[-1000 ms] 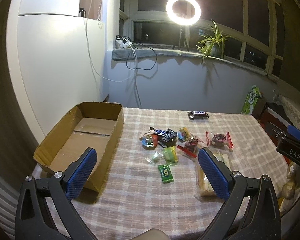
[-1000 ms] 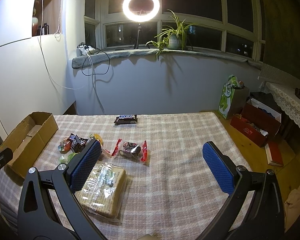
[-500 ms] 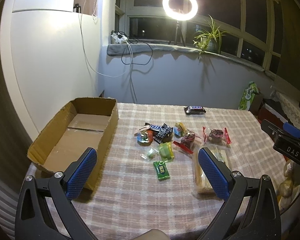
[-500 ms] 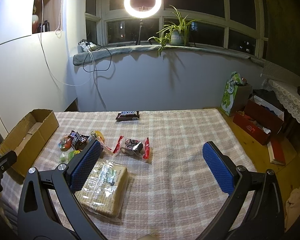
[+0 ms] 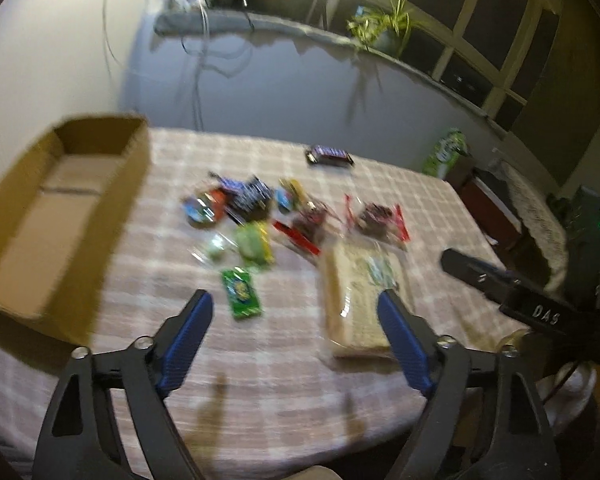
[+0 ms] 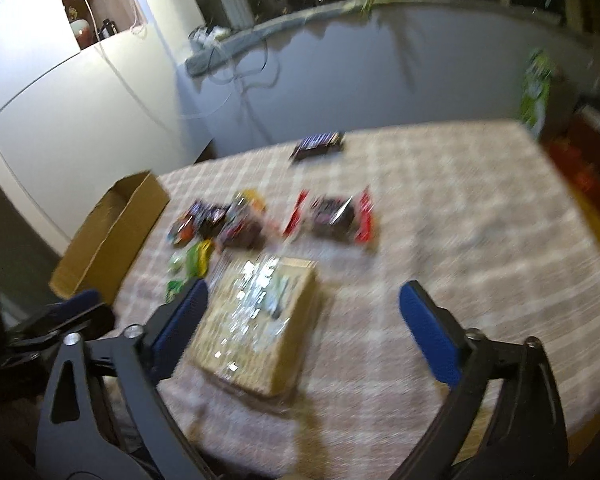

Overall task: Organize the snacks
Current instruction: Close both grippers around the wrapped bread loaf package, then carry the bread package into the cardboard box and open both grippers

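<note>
Both grippers empty, fingers closing: left gripper above green candy packet, right gripper over wrapped cracker pack on desk; best straddle each squarely, then carry to cardboard box.

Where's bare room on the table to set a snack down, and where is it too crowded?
Free: the checked cloth right of the red-ended packet and wafer pack, and the empty cardboard box. Crowded: the small wrappers between box and wafer pack.
</note>
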